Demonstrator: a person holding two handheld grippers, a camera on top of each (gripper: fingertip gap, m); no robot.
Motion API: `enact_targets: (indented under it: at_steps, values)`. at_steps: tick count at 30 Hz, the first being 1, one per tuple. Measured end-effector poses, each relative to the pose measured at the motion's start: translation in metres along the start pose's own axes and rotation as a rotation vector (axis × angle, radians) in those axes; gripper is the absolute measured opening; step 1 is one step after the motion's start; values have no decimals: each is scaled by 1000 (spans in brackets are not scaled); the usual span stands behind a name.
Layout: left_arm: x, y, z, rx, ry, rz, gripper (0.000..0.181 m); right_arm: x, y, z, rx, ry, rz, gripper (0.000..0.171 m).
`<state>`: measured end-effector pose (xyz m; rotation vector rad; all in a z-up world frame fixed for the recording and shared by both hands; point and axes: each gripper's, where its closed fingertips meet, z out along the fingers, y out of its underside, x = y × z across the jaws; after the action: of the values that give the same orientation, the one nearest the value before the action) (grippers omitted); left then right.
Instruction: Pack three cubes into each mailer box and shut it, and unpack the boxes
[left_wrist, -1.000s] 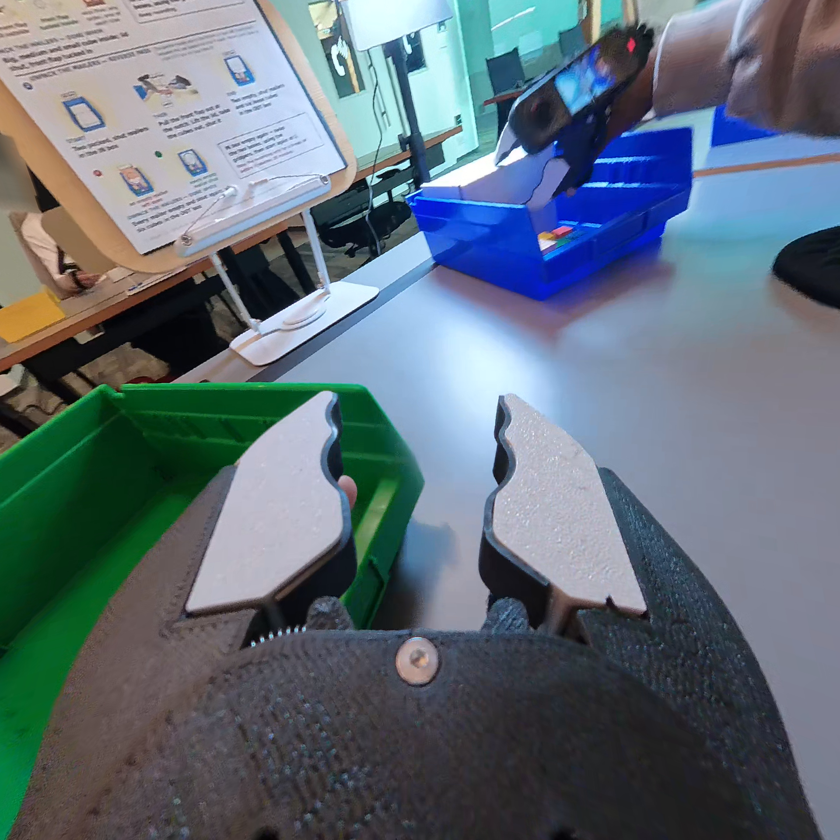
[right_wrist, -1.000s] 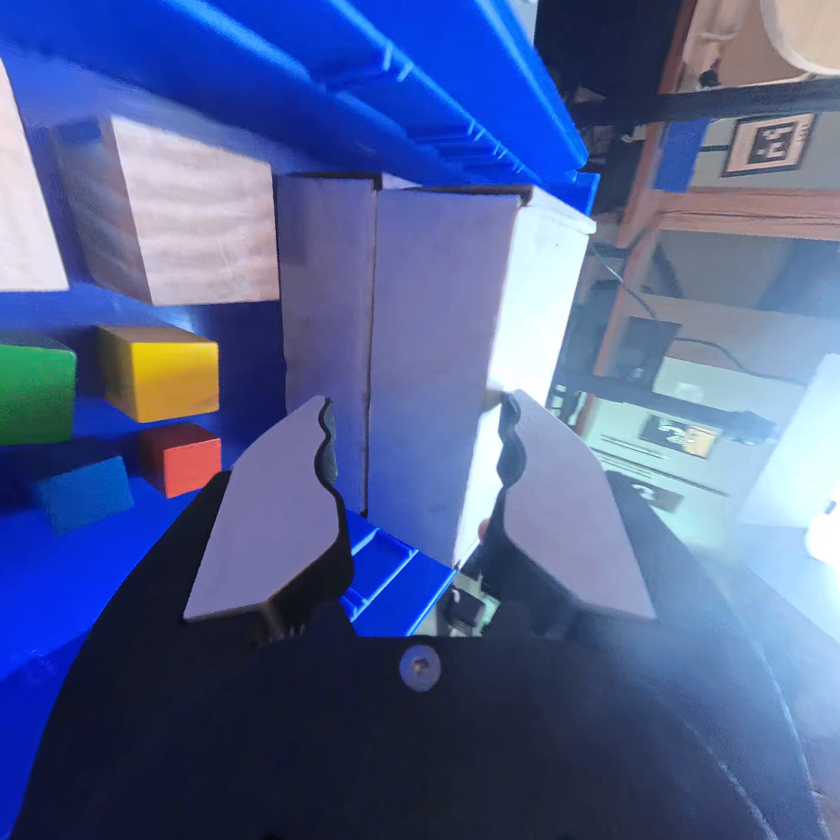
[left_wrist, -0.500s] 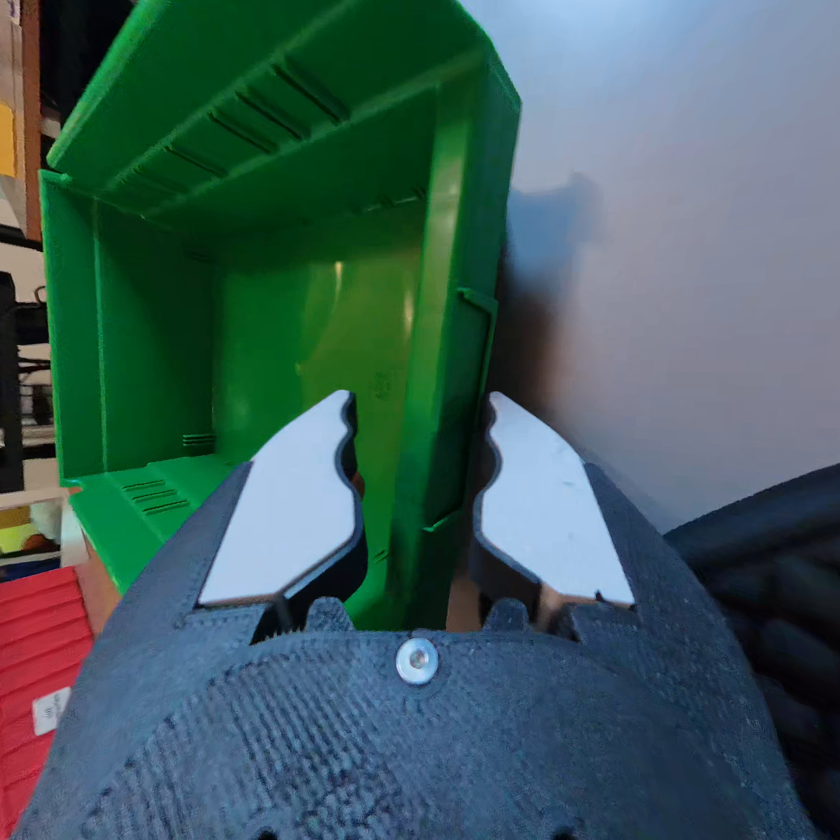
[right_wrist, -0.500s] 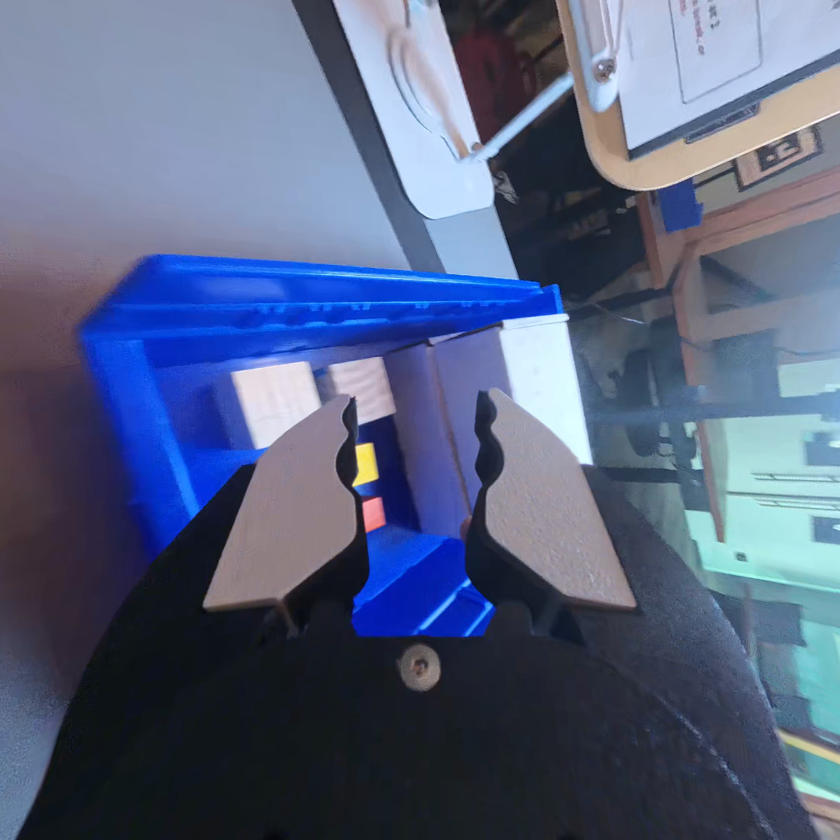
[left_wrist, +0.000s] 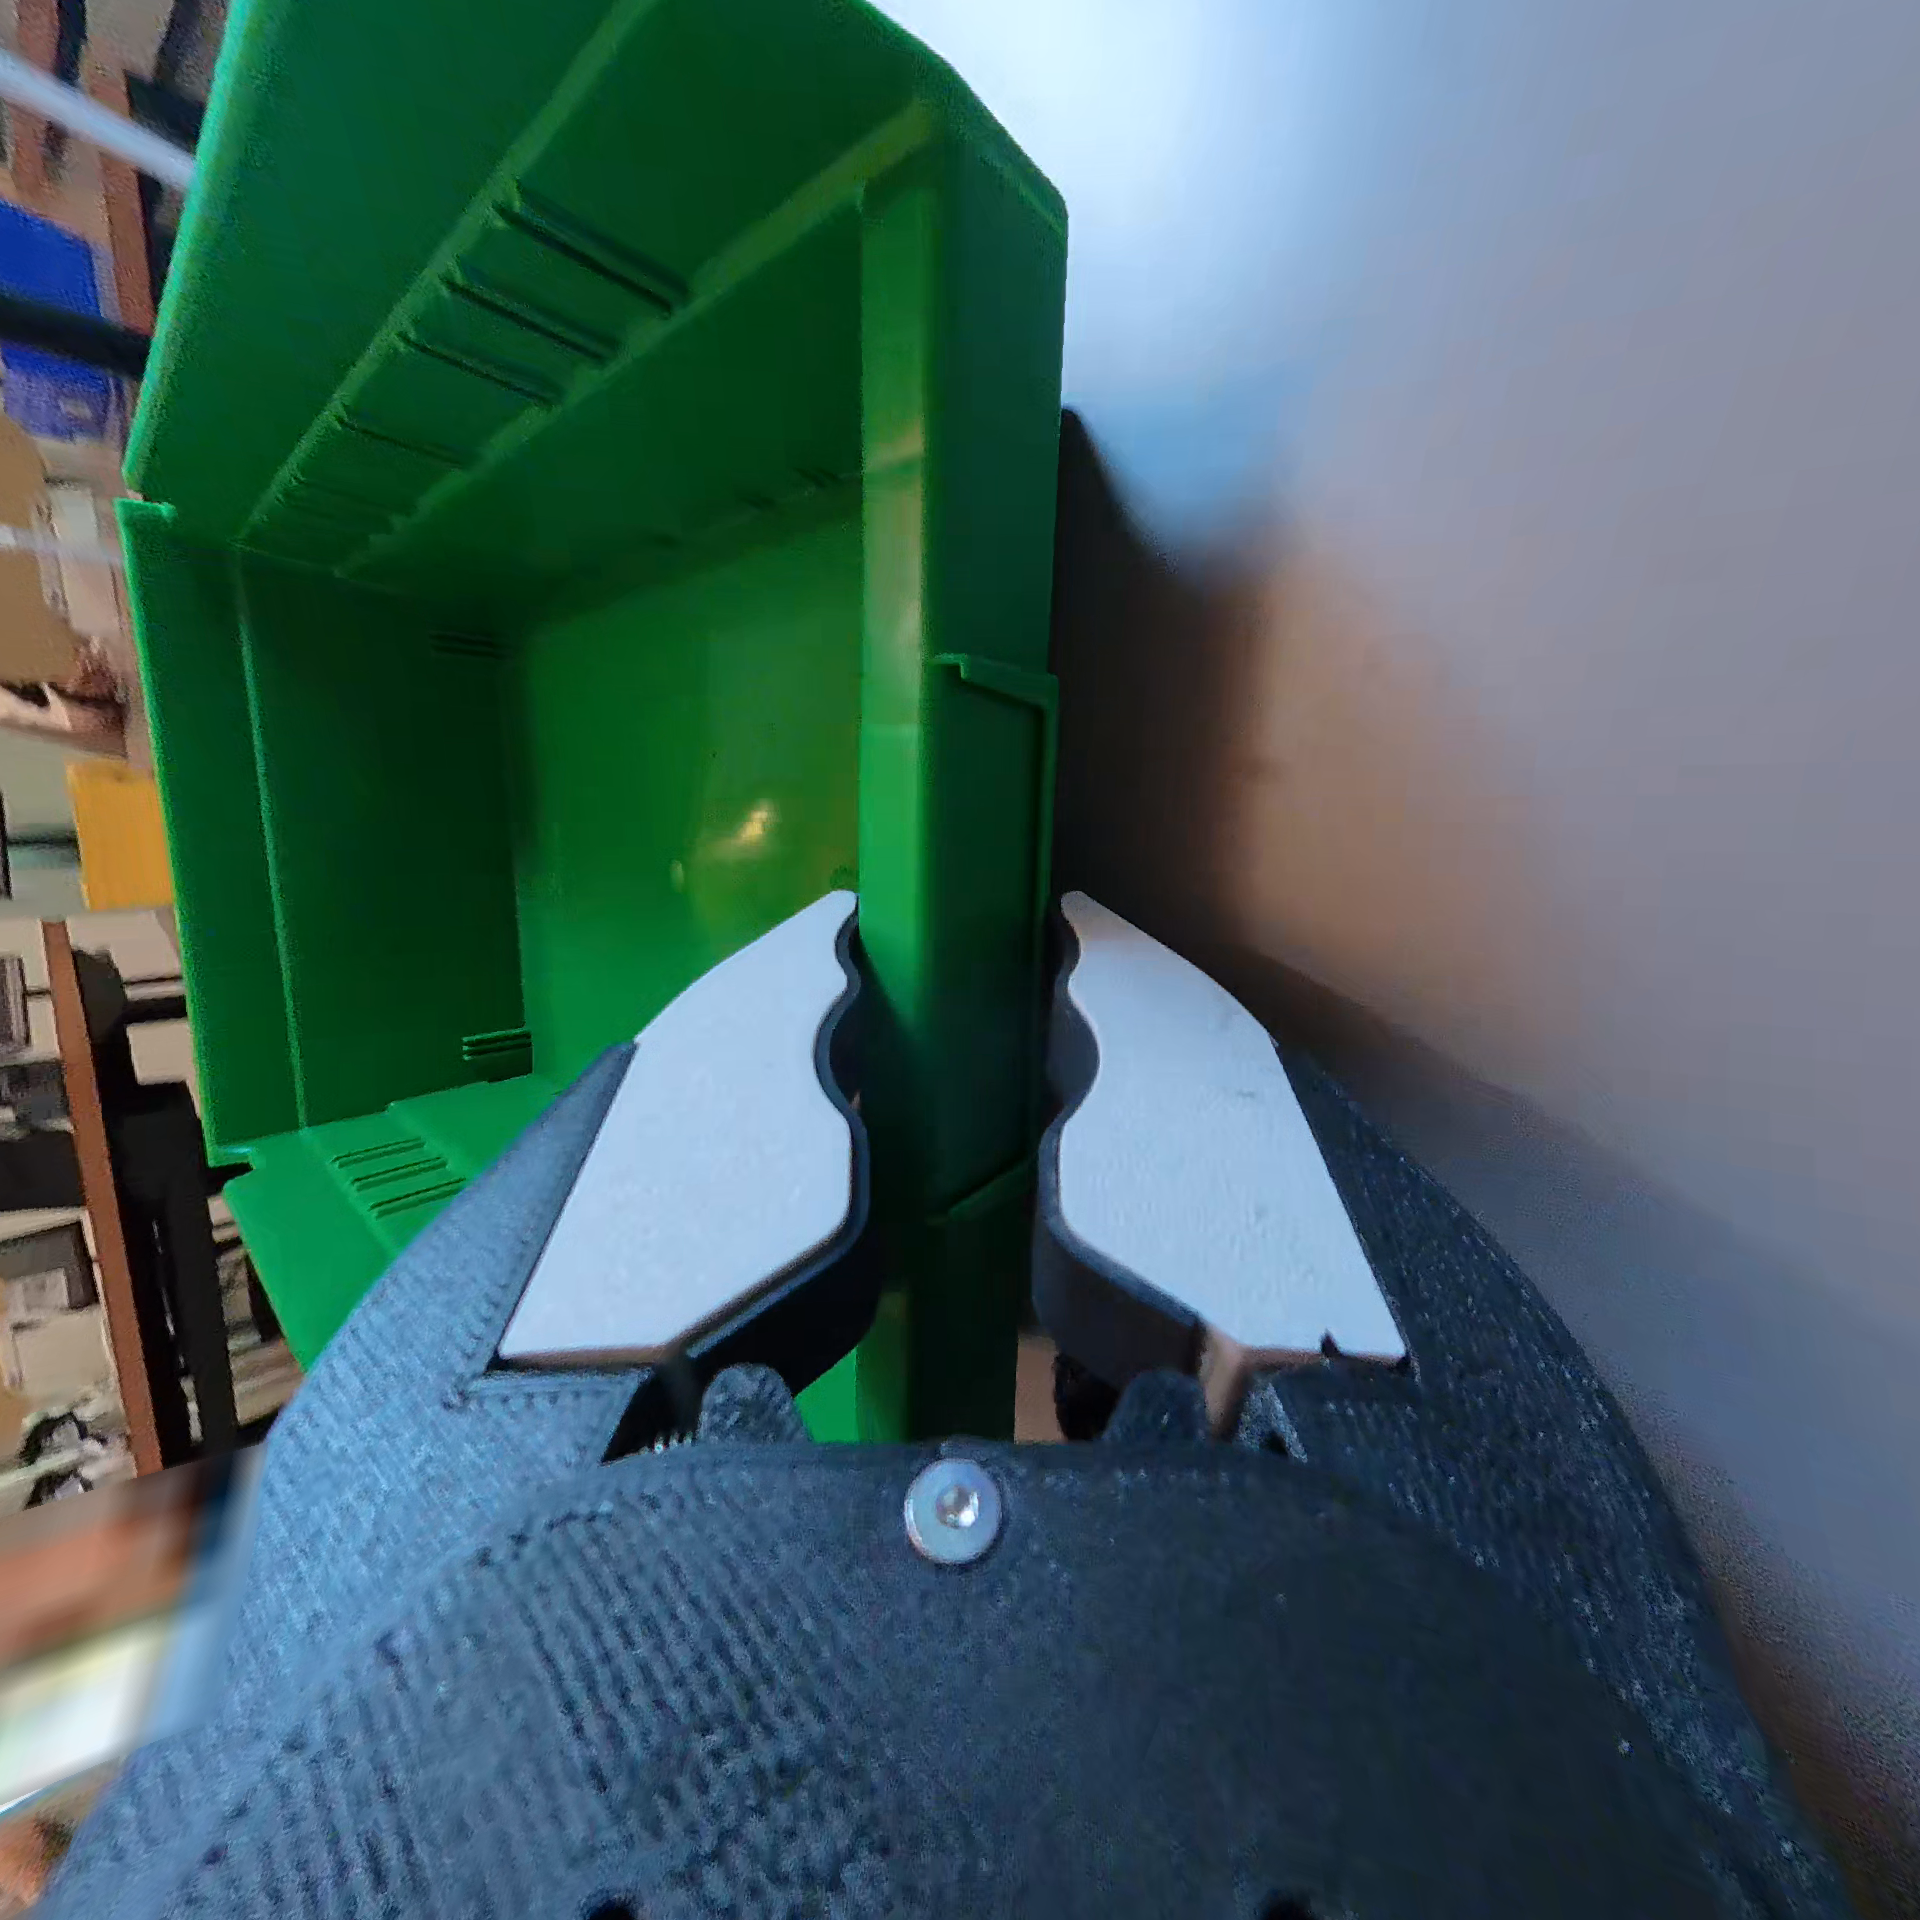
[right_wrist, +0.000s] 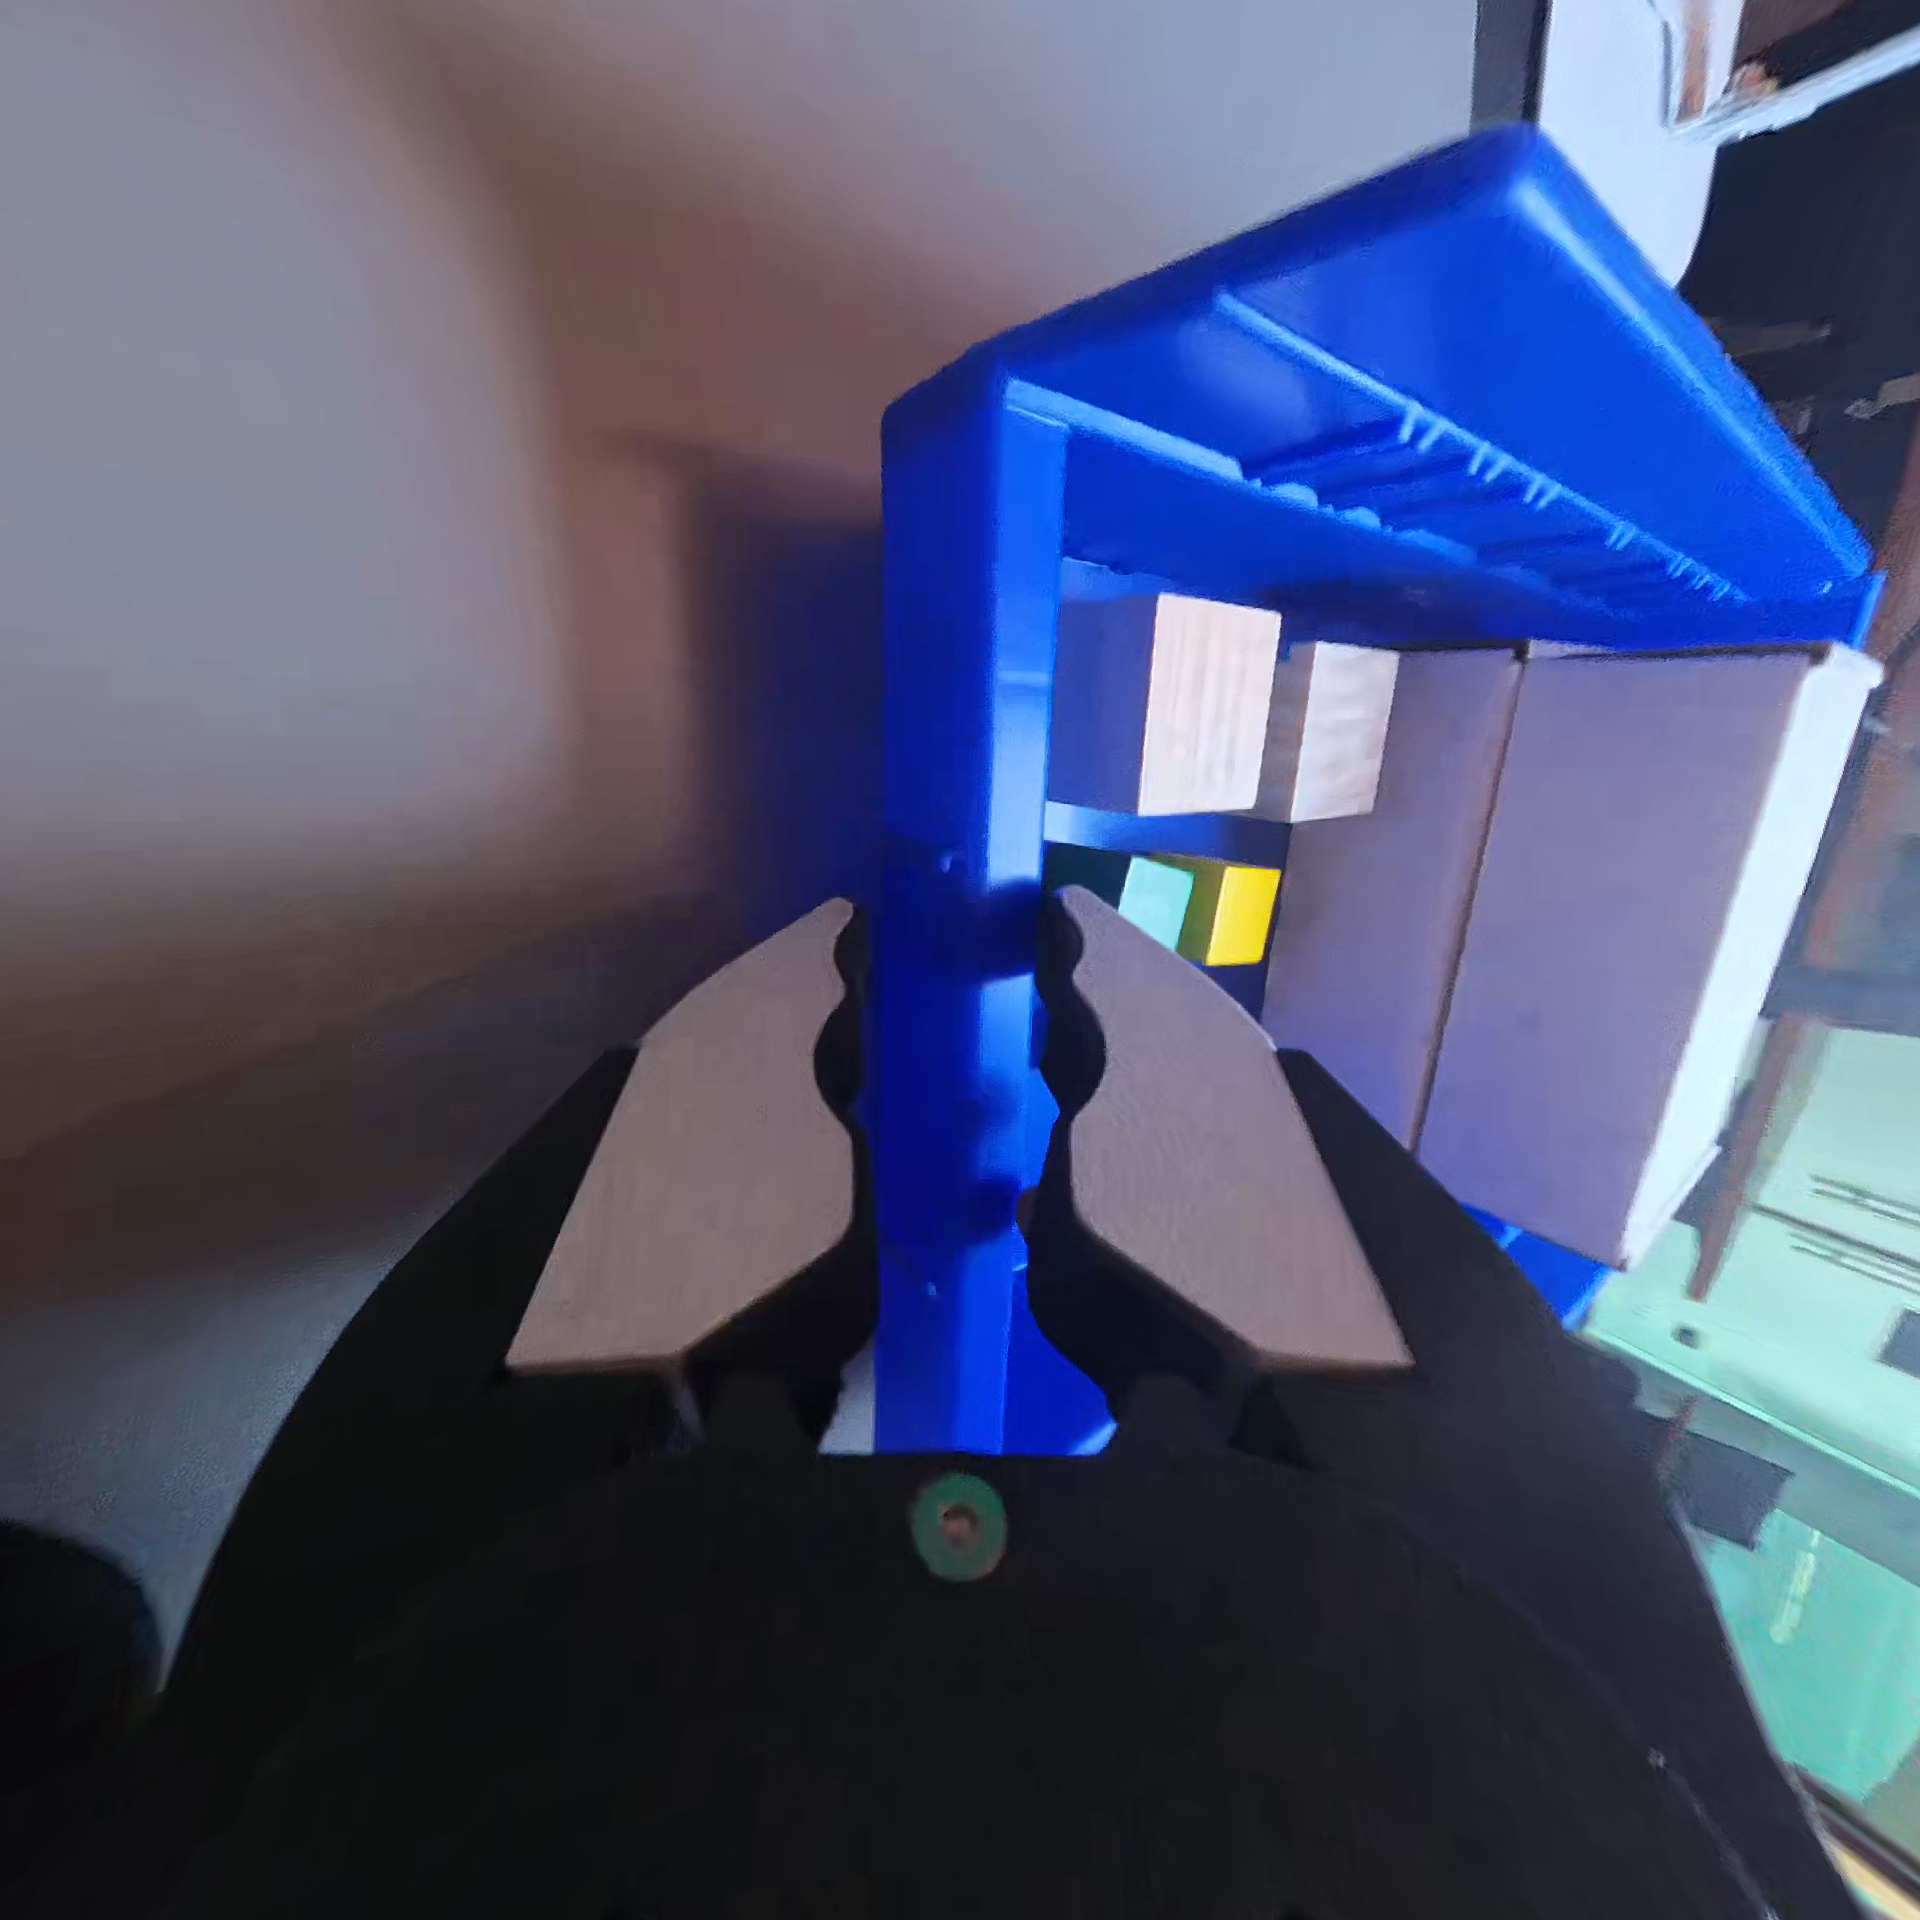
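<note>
Left claw (left_wrist: 956, 1049) is clamped on the front wall of the green bin (left_wrist: 644, 436), one finger inside and one outside against the wall. Bin looks glossy, ribbed along one side, nothing in the part I can see. It sits on the grey surface (left_wrist: 1558, 520), right at its edge.

Right claw (right_wrist: 951, 1049) is doing the same thing with the blue bin (right_wrist: 1455, 343), pinched on its front wall. Inside that one: two pale wood blocks (right_wrist: 1210, 707) side by side, a yellow cube (right_wrist: 1242, 914) touching a light teal cube (right_wrist: 1153, 899) below them, and two white mailers (right_wrist: 1621, 935) standing on edge against the far end, closed as far as I can tell.

No readable writing on either bin. Right view is blurry, the claw hides the lower part of the blue bin, so any other cubes there can't be made out. Background shelves are just smears.
</note>
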<state>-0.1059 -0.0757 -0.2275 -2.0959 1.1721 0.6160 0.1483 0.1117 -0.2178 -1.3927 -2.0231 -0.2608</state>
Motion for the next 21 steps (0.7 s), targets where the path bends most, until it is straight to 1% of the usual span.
enact_targets:
  at_steps: [2, 4, 6, 8, 9, 11, 12, 13, 14, 16, 18, 19, 21]
  values:
    - [-7, -19, 16, 19, -2, 30, 32, 1, -8, 3, -21, 44, -88, 31]
    - [-17, -33, 31, 32, -15, 36, 32, -2, -20, 2, -16, 70, -129, 32]
    - [-24, -43, 42, 56, -29, 69, 32, -12, -32, -3, 13, 76, -154, 32]
    - [-32, -44, 48, 69, -48, 94, 32, -25, -42, -12, 37, 81, -181, 32]
    - [-36, -41, 49, 58, -64, 78, 34, -32, -46, -17, 46, 87, -196, 33]
    - [-43, -33, 44, 27, -103, 9, 47, -48, -53, -29, 67, 114, -211, 32]
    - [-46, -34, 36, 35, -124, -46, 53, -56, -56, -36, 79, 132, -217, 32]
    - [-44, -42, 24, 80, -115, -124, 55, -65, -64, -46, 119, 143, -211, 33]
    - [-37, -56, 10, 156, -79, -232, 55, -75, -74, -60, 188, 143, -166, 38]
    - [-16, -90, -24, 336, 67, -473, 54, -89, -94, -96, 355, 91, 3, 40]
    - [-2, -118, -52, 476, 167, -691, 48, -78, -99, -133, 527, 108, 250, 43]
    - [4, -128, -61, 518, 187, -772, 46, -62, -88, -148, 582, 158, 393, 44]
    - [12, -144, -62, 543, 175, -881, 45, -27, -42, -160, 596, 309, 692, 41]
